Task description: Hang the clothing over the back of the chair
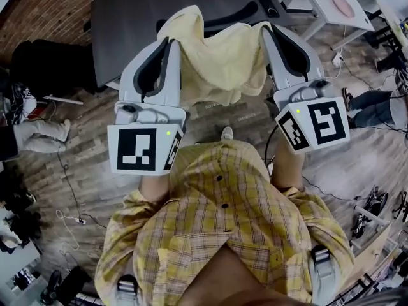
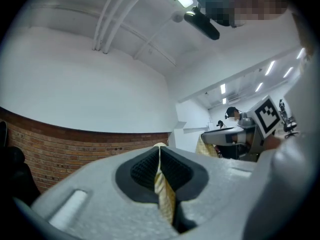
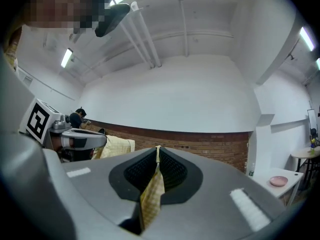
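Left gripper view shows the left gripper [image 2: 160, 155] with its jaws clamped on an edge of the pale yellow fabric garment [image 2: 165, 196]. The right gripper [image 3: 157, 156] pinches another edge likewise. The garment hangs spread between them, above the wood-plank floor [image 1: 83, 120]. Just beyond it is a dark grey table [image 1: 127, 18]. The cloth partly hides a black chair [image 1: 245, 13]. A white table [image 1: 319, 5] stands farther right.
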